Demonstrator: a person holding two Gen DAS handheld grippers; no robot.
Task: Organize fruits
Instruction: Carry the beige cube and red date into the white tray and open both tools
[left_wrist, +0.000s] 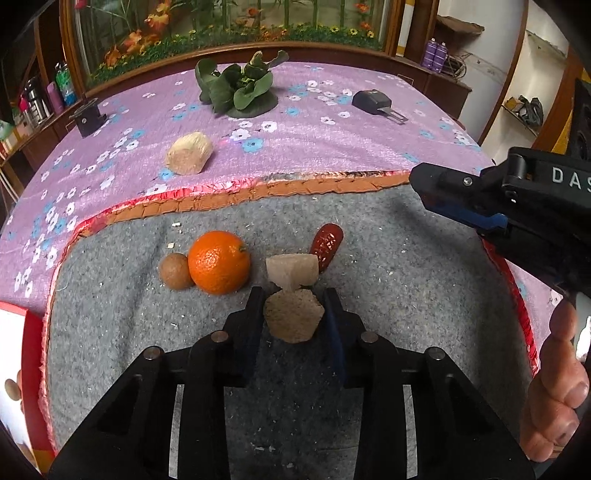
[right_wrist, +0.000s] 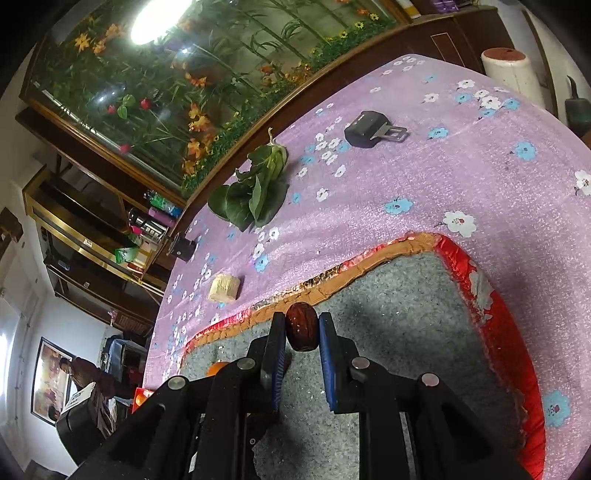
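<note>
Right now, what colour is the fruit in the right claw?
Dark reddish-brown date; right wrist view shows it best.

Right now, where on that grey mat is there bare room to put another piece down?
The grey mat is bare on its right half, between the red date and the red border. Left front is open too. It is crowded mid-mat: brown ball, orange, pale chunk.

Purple floral tablecloth (left_wrist: 332, 155) backed by wood-framed flower mural (right_wrist: 177, 85); dark wooden shelving (right_wrist: 92, 236) alongside, white walls (right_wrist: 22, 140), bright glare overhead.
</note>
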